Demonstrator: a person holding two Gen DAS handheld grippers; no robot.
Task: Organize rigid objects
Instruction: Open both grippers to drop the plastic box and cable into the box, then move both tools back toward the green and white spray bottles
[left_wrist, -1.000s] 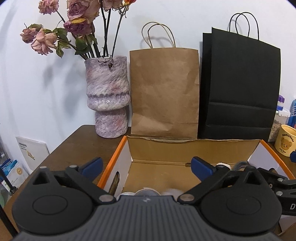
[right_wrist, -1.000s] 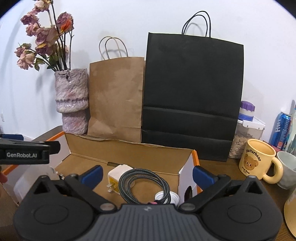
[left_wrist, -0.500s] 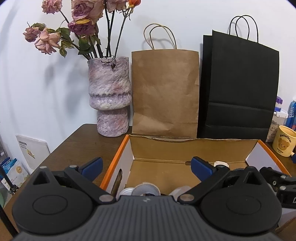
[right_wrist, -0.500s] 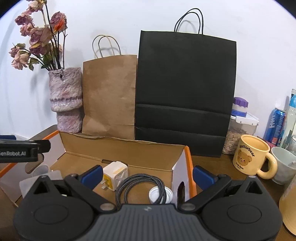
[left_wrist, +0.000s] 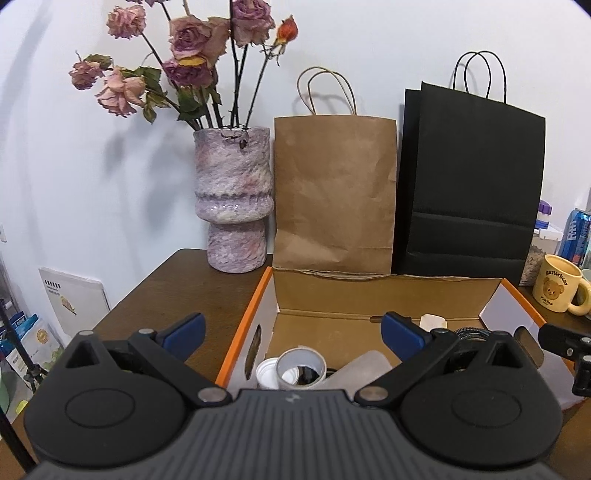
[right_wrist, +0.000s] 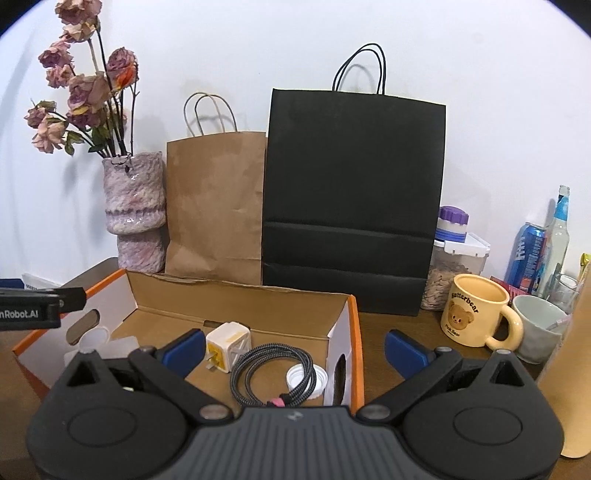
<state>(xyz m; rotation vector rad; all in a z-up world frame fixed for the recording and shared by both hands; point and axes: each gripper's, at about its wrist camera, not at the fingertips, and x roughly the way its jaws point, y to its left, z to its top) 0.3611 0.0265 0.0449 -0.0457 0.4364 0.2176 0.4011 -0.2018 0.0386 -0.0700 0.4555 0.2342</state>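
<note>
Domestic interior. A brown wooden table (left_wrist: 173, 280) stands against a plain white wall. Along its far edge: a vase of dried roses (left_wrist: 233, 199), a brown paper bag (left_wrist: 334, 192) and a black paper bag (right_wrist: 352, 199). Toward the far right corner: a bear-print mug (right_wrist: 474, 315), a drink can (right_wrist: 526, 254).

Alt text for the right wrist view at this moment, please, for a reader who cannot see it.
The open, empty right gripper hovers over an orange-edged cardboard box holding a white charger cube, a coiled braided cable and a white lid. Behind stand a vase of dried roses, a brown bag and a black bag; a bear mug sits right.
</note>
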